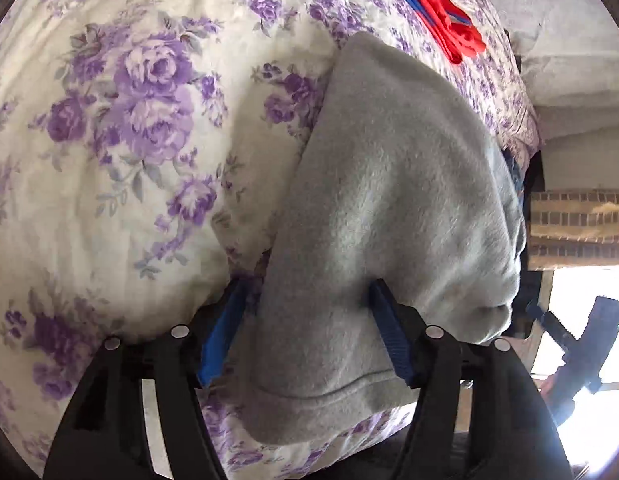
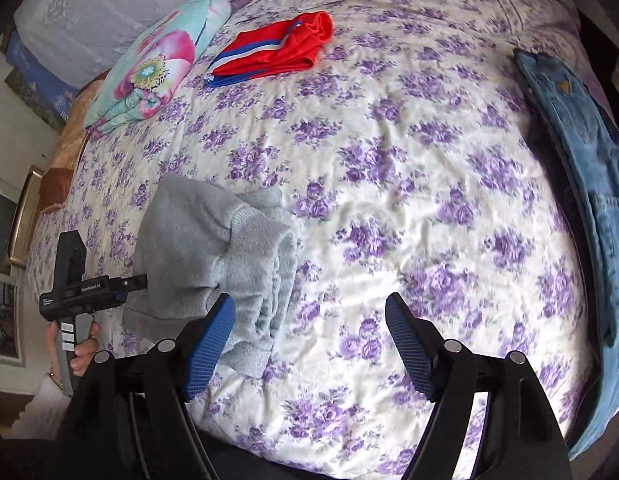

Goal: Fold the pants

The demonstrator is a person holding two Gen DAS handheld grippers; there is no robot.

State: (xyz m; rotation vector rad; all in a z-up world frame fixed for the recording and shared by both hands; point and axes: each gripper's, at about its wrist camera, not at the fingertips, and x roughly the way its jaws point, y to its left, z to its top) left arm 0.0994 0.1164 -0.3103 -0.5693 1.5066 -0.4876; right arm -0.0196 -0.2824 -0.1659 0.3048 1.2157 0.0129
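Note:
Grey fleece pants (image 1: 389, 200) lie bunched on the floral bedspread (image 1: 109, 120). In the left wrist view my left gripper (image 1: 305, 300) has its blue pads spread wide with the grey cloth draped between and over them. In the right wrist view the same grey pants (image 2: 213, 248) sit at the left, folded into a heap, with the left gripper's body (image 2: 81, 288) at their left edge. My right gripper (image 2: 309, 308) is open and empty, its left pad just touching the heap's near edge.
Folded red and blue shorts (image 2: 277, 48) and a folded floral blanket (image 2: 149, 64) lie at the far side of the bed. Blue jeans (image 2: 581, 168) lie along the right edge. Open bedspread (image 2: 389, 200) lies ahead of the right gripper.

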